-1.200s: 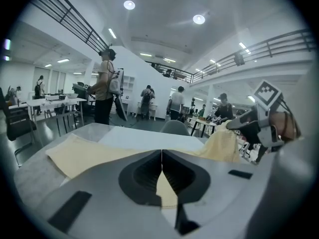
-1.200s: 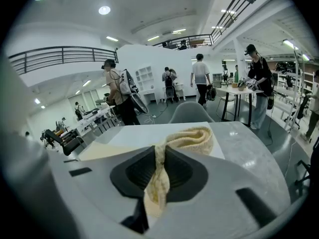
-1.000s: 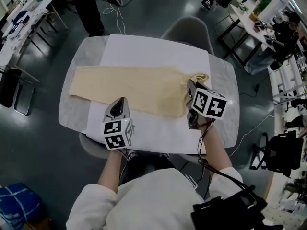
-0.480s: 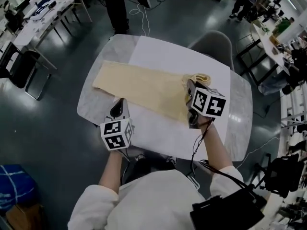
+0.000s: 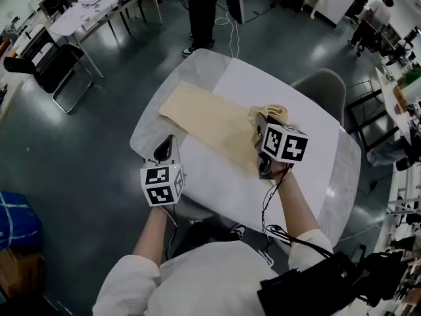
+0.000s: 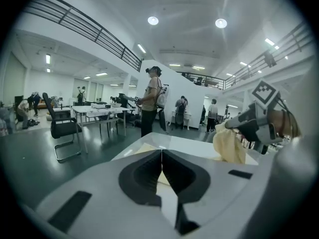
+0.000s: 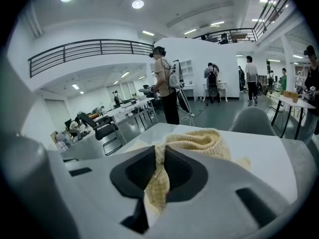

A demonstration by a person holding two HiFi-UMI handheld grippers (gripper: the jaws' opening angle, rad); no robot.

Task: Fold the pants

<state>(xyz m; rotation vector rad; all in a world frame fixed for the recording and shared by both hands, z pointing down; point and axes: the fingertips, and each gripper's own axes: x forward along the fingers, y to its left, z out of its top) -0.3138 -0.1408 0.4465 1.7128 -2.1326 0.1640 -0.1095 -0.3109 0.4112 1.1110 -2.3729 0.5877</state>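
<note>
Roughly, the job looks early; the pale yellow knitted fabric pants lie on the rounded white table with a grey marbled rim as 1 long flat strip, running from the table's 10 o'clock edge in towards its centre. That narrow shape suggests the 2 legs already lie one upon the other, though no view shows the layers plainly; I see no crosswise fold.

The right gripper sits at the strip's 3 o'clock end; its own view shows the jaws nearly together with a pinch of yellow cloth squeezed between them, and the ribbed end of the pants bunched up just beyond, raised off the tabletop.

The left gripper hangs at the table's 7 o'clock edge, just beside the strip's near long side but apart from it; its view shows the jaws pressed together with nothing between them, and the bunched cloth at 2 o'clock in the other gripper.

Left to do, as I judge: carry the held end across towards 10 o'clock, lay it on the far end, square the edges, perhaps fold once more.
</note>
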